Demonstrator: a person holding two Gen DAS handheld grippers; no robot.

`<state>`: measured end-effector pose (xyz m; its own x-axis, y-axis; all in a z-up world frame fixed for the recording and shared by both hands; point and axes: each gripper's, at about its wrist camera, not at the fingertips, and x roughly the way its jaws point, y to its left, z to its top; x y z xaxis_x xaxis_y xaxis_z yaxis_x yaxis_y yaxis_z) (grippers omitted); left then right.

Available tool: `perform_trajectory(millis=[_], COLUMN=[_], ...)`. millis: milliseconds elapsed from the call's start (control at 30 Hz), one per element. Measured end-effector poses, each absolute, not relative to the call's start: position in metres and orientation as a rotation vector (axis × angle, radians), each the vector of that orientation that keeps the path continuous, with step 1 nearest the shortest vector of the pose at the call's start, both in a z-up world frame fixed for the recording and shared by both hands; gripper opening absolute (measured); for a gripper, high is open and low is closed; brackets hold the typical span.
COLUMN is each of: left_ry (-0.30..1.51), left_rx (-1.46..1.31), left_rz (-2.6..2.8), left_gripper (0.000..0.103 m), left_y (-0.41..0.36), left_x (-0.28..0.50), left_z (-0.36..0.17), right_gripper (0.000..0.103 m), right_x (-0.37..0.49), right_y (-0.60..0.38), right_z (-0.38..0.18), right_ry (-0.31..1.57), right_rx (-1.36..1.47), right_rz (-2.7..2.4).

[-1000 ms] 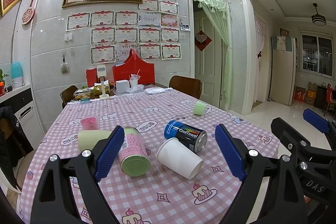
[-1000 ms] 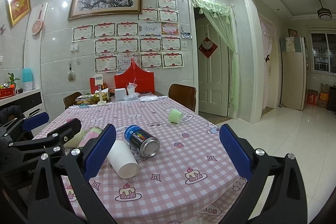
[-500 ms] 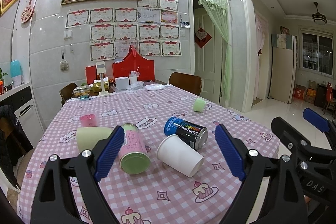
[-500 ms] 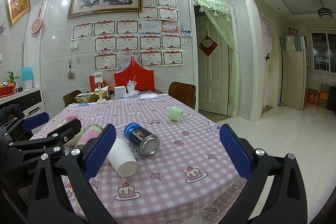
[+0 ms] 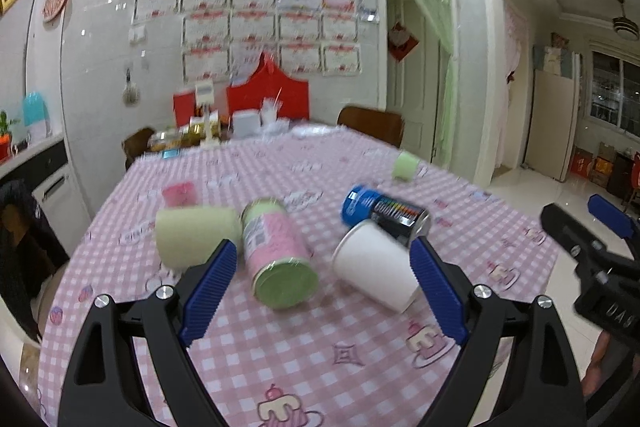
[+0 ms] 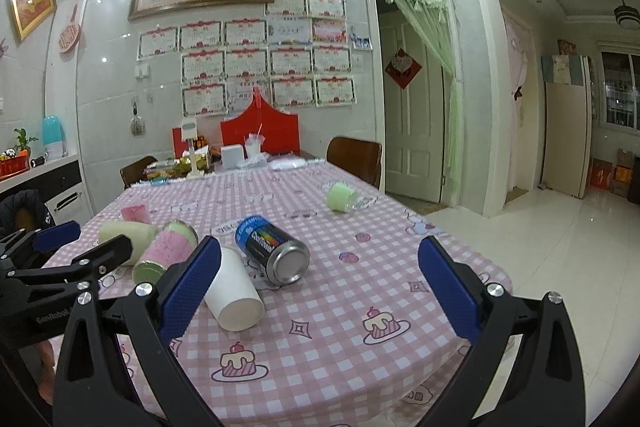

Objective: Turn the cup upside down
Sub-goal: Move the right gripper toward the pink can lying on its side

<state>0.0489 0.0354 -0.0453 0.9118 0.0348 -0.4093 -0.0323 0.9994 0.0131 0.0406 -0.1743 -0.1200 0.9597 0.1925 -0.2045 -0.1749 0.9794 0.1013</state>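
Observation:
A white paper cup (image 5: 374, 273) lies on its side on the pink checked tablecloth (image 5: 320, 359), mouth toward the camera. It also shows in the right wrist view (image 6: 234, 293). My left gripper (image 5: 320, 291) is open above the near table, with the cup just inside its right finger. My right gripper (image 6: 318, 289) is open and empty, with the cup beside its left finger. A pale green cup (image 5: 192, 237) lies on its side at the left, and a small green cup (image 5: 405, 165) lies farther back.
A pink can with a green base (image 5: 276, 255) and a blue can (image 5: 384, 213) lie on their sides beside the white cup. A pink cup (image 5: 180, 195) stands behind. Boxes and dishes crowd the far table end (image 5: 240, 127). The table's right edge (image 6: 472, 267) drops to the tiled floor.
The left gripper has moved forward and down toward the table; the cups and cans look larger and the view is blurred. The right gripper has barely moved.

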Motion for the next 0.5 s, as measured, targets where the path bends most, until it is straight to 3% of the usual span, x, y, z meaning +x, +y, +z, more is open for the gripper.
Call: perform_trajectory(millis=[500], left_ry=[0.650], left_rx=[-0.106], left_rz=[0.086], left_gripper=[0.087], left_y=[0.071], left_x=[0.127], left_z=[-0.085], right_gripper=[0.095], right_x=[0.095], right_y=[-0.150], right_z=[-0.141], right_ry=[0.372], right_rx=[0.070], right_rz=[0.243])
